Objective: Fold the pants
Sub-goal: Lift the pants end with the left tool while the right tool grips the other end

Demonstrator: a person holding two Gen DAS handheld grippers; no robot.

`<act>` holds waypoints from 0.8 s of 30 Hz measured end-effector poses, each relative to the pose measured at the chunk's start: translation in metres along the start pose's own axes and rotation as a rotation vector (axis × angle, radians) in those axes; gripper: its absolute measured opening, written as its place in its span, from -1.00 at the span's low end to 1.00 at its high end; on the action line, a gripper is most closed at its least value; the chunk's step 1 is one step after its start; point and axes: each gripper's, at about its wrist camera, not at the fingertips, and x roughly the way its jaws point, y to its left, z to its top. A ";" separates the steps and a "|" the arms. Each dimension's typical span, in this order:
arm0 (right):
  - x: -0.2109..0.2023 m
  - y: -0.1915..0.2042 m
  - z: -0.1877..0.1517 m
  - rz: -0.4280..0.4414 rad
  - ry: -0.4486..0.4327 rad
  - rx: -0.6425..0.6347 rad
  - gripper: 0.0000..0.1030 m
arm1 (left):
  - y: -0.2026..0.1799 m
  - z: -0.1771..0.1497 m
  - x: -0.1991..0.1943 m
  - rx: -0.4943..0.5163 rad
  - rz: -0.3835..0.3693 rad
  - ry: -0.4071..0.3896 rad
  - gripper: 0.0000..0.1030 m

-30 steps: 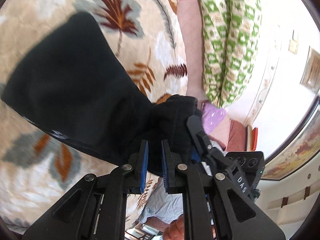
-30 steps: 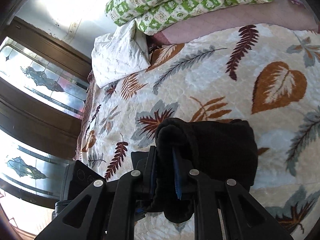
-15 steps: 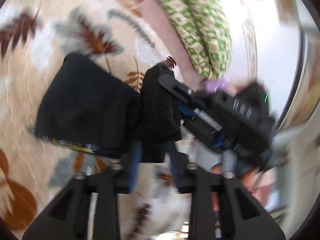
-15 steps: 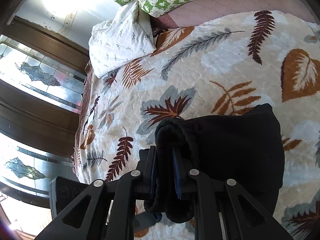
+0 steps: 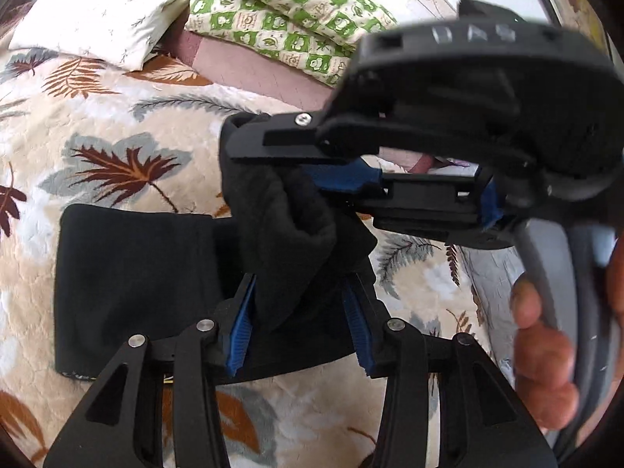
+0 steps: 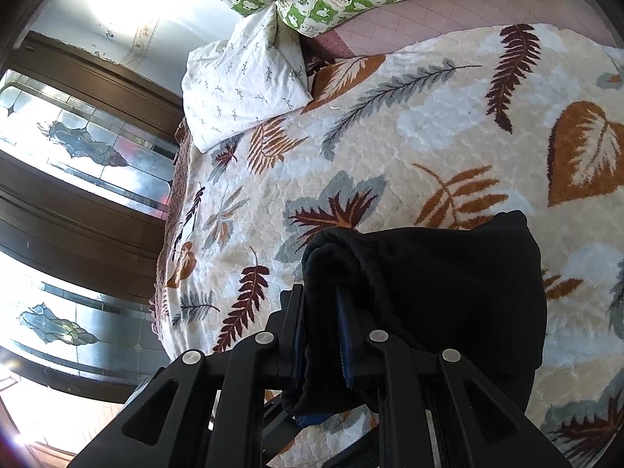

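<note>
The black pants (image 5: 132,273) lie folded into a block on the leaf-patterned bedspread (image 5: 97,117). One bunched end is lifted. My right gripper (image 5: 269,167) comes in from the right and is shut on that bunch. In the right wrist view the right gripper (image 6: 320,331) clamps the thick rolled edge of the pants (image 6: 448,284). My left gripper (image 5: 300,323) is just below the bunch. Its jaws are opening; the hanging black cloth sits between the blue pads (image 5: 240,323), which stand apart from it.
A white pillow (image 5: 97,11) and a green checked quilt (image 5: 292,27) lie at the head of the bed on a pink sheet (image 5: 249,70). A dark cabinet with stained-glass doors (image 6: 78,156) stands past the bed's edge. A person's hand (image 5: 546,351) grips the right handle.
The left gripper has let go of the cloth, its jaws have spread, and its view has rolled so the bed now reads level. The right gripper keeps its hold on the bunch.
</note>
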 end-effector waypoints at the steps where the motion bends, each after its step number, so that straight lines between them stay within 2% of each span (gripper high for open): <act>1: 0.000 0.001 0.000 -0.001 0.005 -0.004 -0.70 | 0.000 0.000 0.001 -0.001 0.007 -0.012 -0.39; 4: 0.000 0.002 0.000 -0.004 0.010 -0.013 -0.70 | 0.007 0.000 0.003 -0.034 -0.003 -0.002 -0.72; 7: 0.000 0.004 0.001 -0.006 0.010 -0.015 -0.70 | 0.018 0.002 0.001 -0.082 -0.042 0.012 -0.81; 11: 0.000 0.008 0.000 0.006 0.009 -0.018 -0.70 | 0.033 0.000 -0.010 -0.122 -0.067 0.010 -0.84; 18: 0.015 0.039 -0.011 0.001 0.049 -0.087 -0.70 | 0.063 -0.010 -0.033 -0.261 -0.128 0.023 -0.84; 24: 0.051 0.056 -0.020 -0.090 0.098 -0.139 -0.70 | 0.107 -0.020 -0.022 -0.481 -0.212 0.106 -0.84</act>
